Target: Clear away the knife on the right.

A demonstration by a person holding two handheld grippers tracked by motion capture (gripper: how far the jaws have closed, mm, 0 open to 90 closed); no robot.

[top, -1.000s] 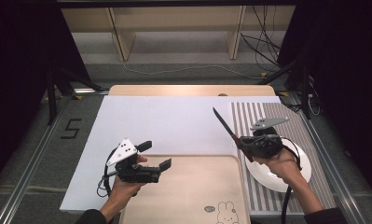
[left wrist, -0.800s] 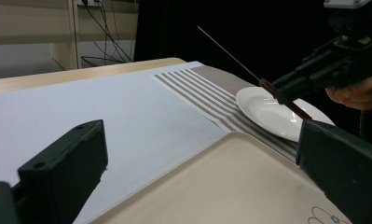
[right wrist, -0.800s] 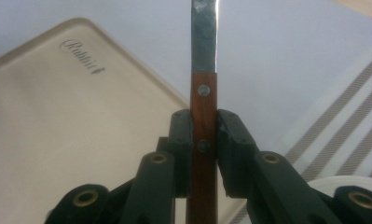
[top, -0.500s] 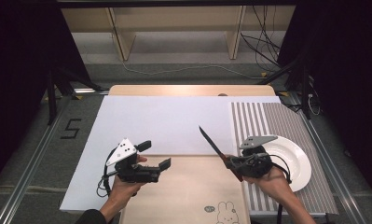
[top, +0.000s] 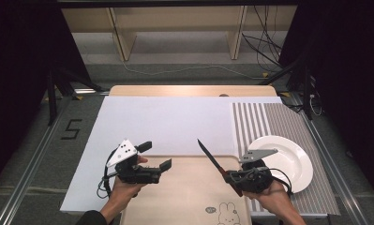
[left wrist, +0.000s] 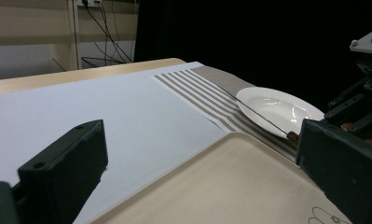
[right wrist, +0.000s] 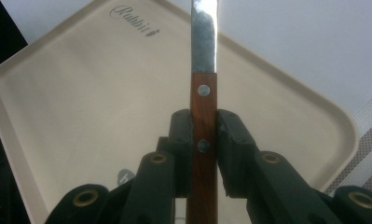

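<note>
Here a wooden table [top: 189, 90] carries a white sheet [top: 166, 122], with a striped mat [top: 287, 126] laid along one side and a cream tray [top: 189, 197] at the near edge. Beyond the table stand pale wooden shelves [top: 175, 23] with cables on the grey floor, and dark curtains hang at both sides.

The right gripper [top: 233, 178] is clamped on the brown wooden handle of a knife [top: 213, 159]; in the right gripper view its two pads [right wrist: 232, 140] press the handle from both sides, and the blade runs straight out ahead of them over the tray. A white plate [top: 287, 159] sits on the mat just beside that hand.

The left gripper [top: 155, 155] stands wide apart with nothing between its fingers [left wrist: 72, 163]; it hovers over the tray's near-left corner, the knife well off to its side.
</note>
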